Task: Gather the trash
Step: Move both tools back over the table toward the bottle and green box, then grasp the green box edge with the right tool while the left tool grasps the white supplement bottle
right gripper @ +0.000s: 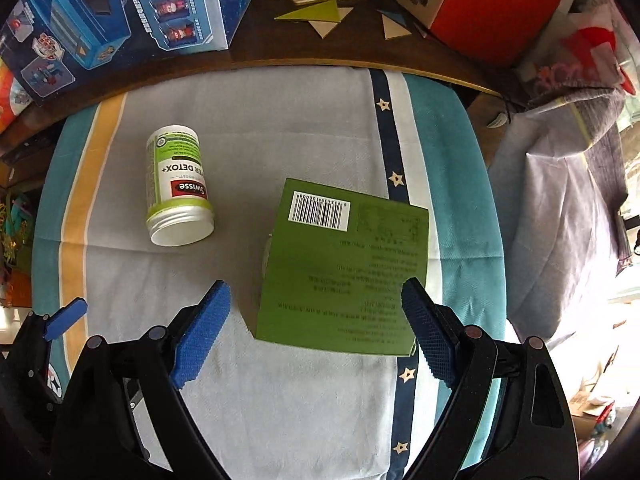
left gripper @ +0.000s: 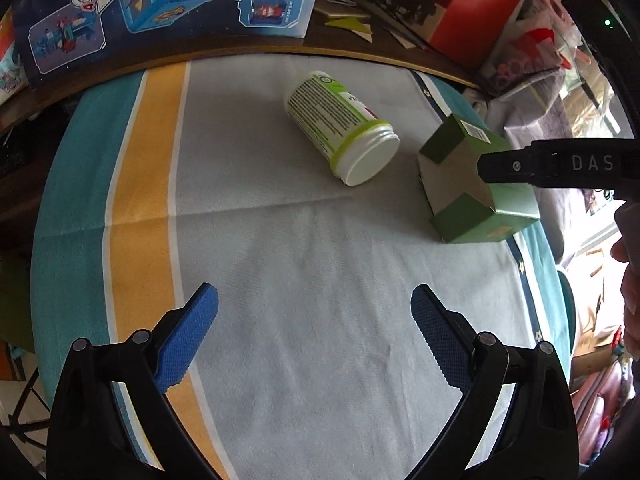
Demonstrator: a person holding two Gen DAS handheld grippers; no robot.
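Left gripper point(left gripper: 315, 330): jaws spread wide, nothing between them, hovering over the grey middle of the striped cloth point(left gripper: 280, 264) that covers the bench.

Right gripper point(right gripper: 316, 328): jaws also spread wide. The near end of the green box point(right gripper: 344, 268) sits in the gap between the blue pads point(right gripper: 202, 336); the right pad is close against the box's edge, the left pad stands apart from it. Contact on the right side cannot be told.

Green box: lies on the cloth, barcode face up in the right wrist view, over the grey panel next to the navy star stripe point(right gripper: 394, 178). In the left wrist view it sits at 2 o'clock, with a black finger of the right gripper across its top.

Bottle point(right gripper: 178, 188): white with a green label, no cap, on its side, open mouth toward the camera. It is at 10 o'clock from the box, apart from it.

Beyond the cloth at 12 o'clock: blue toy box point(right gripper: 120, 8), red box point(right gripper: 492, 4), paper triangles point(right gripper: 316, 16) on dark wood.
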